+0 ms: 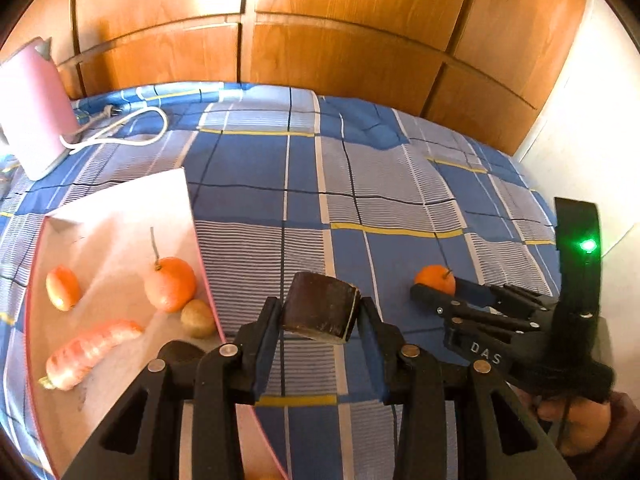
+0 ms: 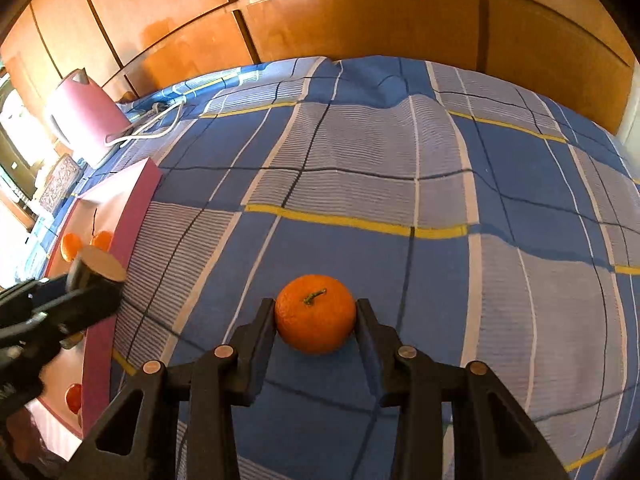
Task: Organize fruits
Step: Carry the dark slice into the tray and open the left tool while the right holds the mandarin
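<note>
My left gripper (image 1: 318, 308) is shut on a dark brown cut chunk (image 1: 320, 306) with a pale end face, held just right of the pink tray (image 1: 120, 220). The tray holds a stemmed mandarin (image 1: 170, 284), a smaller orange fruit (image 1: 63, 288), a carrot (image 1: 92, 350) and a small brown potato-like piece (image 1: 197, 318). My right gripper (image 2: 316, 310) is shut on a mandarin (image 2: 316, 314) low over the blue checked cloth (image 2: 400, 160). From the left wrist view, the right gripper (image 1: 434, 292) and its mandarin (image 1: 434, 278) are to the right. The left gripper (image 2: 80, 280) and its chunk (image 2: 96, 268) show at the right wrist view's left edge.
A pink kettle (image 1: 34, 108) with a white cable (image 1: 132, 132) stands at the cloth's far left corner. Wooden cupboard doors (image 1: 320, 40) run along the back and a white wall (image 1: 592, 120) is at the right. A hand (image 1: 576, 420) holds the right gripper's handle.
</note>
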